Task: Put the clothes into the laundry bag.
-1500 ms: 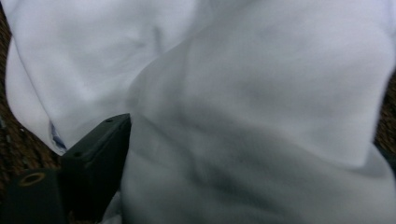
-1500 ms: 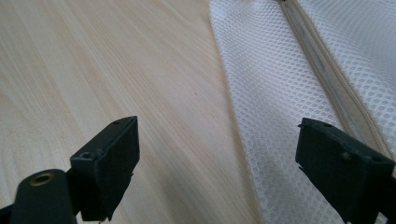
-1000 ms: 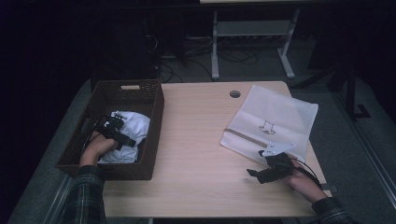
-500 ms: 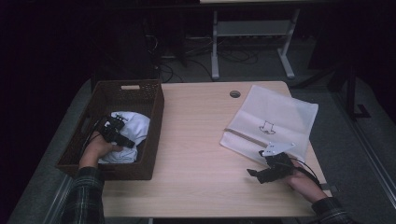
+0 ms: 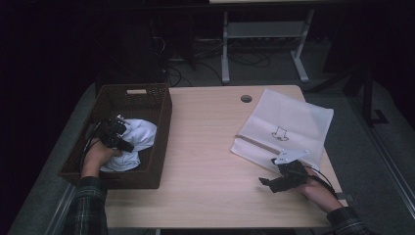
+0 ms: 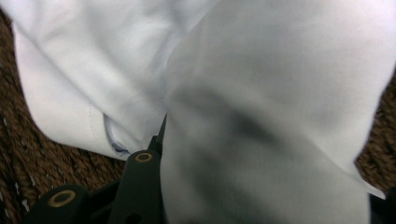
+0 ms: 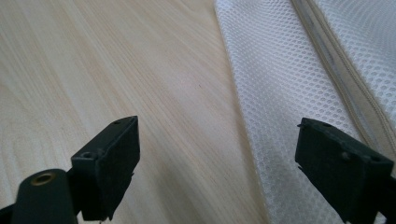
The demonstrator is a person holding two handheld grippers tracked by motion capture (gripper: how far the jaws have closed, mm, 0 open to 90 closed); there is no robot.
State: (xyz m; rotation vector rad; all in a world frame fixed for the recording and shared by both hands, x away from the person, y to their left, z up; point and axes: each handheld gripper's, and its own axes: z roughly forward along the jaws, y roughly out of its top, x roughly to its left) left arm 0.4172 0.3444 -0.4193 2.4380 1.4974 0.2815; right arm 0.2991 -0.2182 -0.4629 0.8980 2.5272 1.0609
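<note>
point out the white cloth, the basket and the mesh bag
white cloth (image 5: 139, 134), high view, on its upper fold inside the basket
basket (image 5: 161, 142), high view, on its right wall
mesh bag (image 5: 293, 117), high view, on its flat middle

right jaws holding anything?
No: in the right gripper view the right gripper has its jaws wide apart over bare table, with the mesh bag lying flat beside them, ungripped.

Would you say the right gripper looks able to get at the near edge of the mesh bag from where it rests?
Probably yes: the right gripper stands open over the mesh bag edge, with bare table beside it and nothing between.
</note>
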